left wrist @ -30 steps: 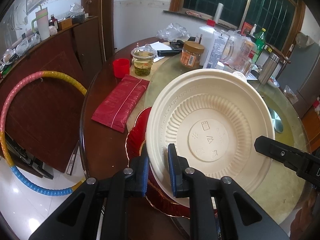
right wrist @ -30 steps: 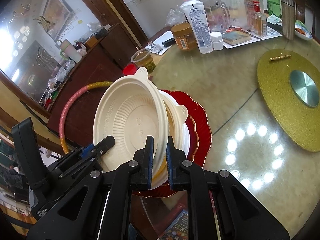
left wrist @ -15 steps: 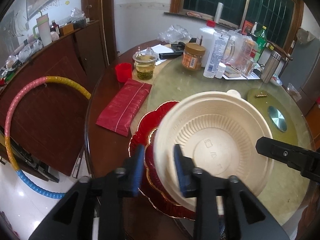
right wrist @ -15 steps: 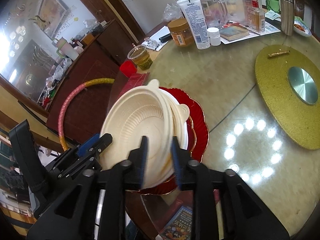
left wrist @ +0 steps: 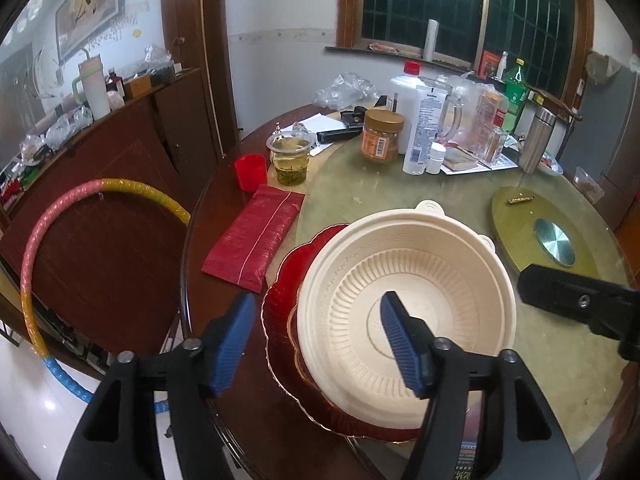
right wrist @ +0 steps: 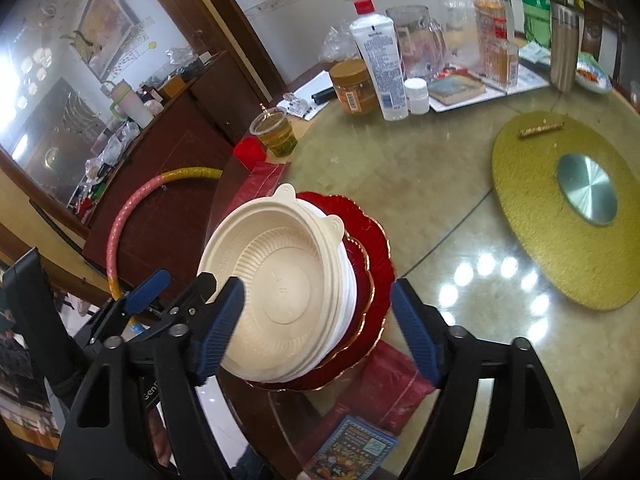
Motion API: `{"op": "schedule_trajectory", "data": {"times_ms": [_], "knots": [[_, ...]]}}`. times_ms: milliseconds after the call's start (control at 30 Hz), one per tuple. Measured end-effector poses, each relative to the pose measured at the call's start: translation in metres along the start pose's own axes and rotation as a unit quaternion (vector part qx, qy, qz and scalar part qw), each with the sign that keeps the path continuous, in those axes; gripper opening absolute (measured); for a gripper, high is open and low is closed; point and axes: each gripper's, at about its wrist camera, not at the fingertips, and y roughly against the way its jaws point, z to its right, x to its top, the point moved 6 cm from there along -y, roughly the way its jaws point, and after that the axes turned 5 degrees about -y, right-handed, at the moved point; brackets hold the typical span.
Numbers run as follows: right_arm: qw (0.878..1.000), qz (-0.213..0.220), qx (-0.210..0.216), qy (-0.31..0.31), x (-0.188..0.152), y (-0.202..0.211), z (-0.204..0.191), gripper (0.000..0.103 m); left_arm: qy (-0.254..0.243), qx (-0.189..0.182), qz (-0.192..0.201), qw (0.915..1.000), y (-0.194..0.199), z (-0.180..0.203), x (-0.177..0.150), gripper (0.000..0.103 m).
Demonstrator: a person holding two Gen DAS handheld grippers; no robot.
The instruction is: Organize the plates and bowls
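Now the cream bowl [left wrist: 408, 312] sits nested on the stack atop the red plate [left wrist: 288, 280] at the counter [left wrist: 400, 200] edge; both left tongs [left wrist: 320, 338] and right tongs [right wrist: 316, 320] are opening, released, stacking step done.

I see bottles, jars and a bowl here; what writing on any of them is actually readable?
Nothing reads clearly.
White tube bottle: a short dark brand word tops its label, too blurred to spell; the print below is too small.
Brown-lidded jar: a barcode only, the text too small.
Cream bowl: embossed marks on rim and centre, unreadable.
Colourful booklet: printed design, its text blurred.
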Motion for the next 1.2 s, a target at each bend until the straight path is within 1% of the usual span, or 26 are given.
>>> {"op": "schedule_trajectory", "data": {"times_ms": [67,133,233,267,300,333,400,467,600,700,767,800,833,933,1100,1200], "knots": [[1.0,0.009,-0.007,0.018,0.0,0.007,-0.002,0.08,0.0,0.001,0.003,1.0,0.002,0.001,0.0,0.069],[0.999,0.009,-0.018,0.042,-0.001,0.01,-0.005,0.08,0.002,0.003,0.005,1.0,0.005,0.001,-0.001,0.077],[0.995,0.008,-0.034,0.094,-0.008,0.016,-0.011,0.081,0.003,0.004,0.011,0.9999,0.01,0.0,-0.001,0.078],[0.994,0.007,-0.036,0.107,-0.01,0.017,-0.012,0.084,0.003,0.006,0.013,0.9999,0.01,0.0,-0.001,0.078],[0.992,0.008,-0.039,0.117,-0.011,0.018,-0.012,0.095,0.003,0.006,0.012,0.9999,0.011,0.0,-0.001,0.079],[0.991,0.011,-0.041,0.128,-0.013,0.02,-0.013,0.103,0.003,0.007,0.012,0.9999,0.012,0.0,-0.002,0.08],[0.986,0.017,-0.054,0.159,-0.019,0.023,-0.016,0.103,0.008,0.006,0.012,0.9999,0.013,-0.001,-0.002,0.08],[0.982,0.019,-0.071,0.173,-0.022,0.025,-0.016,0.103,0.014,0.004,0.012,0.9998,0.014,-0.002,-0.003,0.08],[0.983,0.024,-0.056,0.176,-0.025,0.03,-0.014,0.103,0.015,0.001,0.009,0.9998,0.015,0.0,-0.005,0.081],[0.981,0.021,-0.059,0.181,-0.03,0.03,-0.013,0.103,0.01,-0.001,0.003,0.9999,0.014,0.004,-0.007,0.085],[0.981,0.018,-0.06,0.185,-0.033,0.028,-0.013,0.103,0.008,0.0,0.002,1.0,0.014,0.005,-0.009,0.091],[0.98,0.017,-0.061,0.187,-0.035,0.028,-0.014,0.103,0.007,0.001,0.004,1.0,0.014,0.006,-0.01,0.101],[0.98,0.016,-0.061,0.189,-0.036,0.027,-0.015,0.103,0.007,0.003,0.006,0.9999,0.015,0.006,-0.01,0.103],[0.978,0.014,-0.065,0.195,-0.039,0.026,-0.016,0.103,0.012,-0.003,0.015,0.9998,0.018,0.005,-0.011,0.103],[0.977,0.014,-0.069,0.2,-0.042,0.027,-0.016,0.103,0.008,-0.017,0.005,0.9998,0.018,0.007,-0.013,0.103],[0.977,0.015,-0.068,0.201,-0.042,0.028,-0.016,0.103,0.008,-0.017,0.005,0.9998,0.019,0.007,-0.014,0.103]]}}
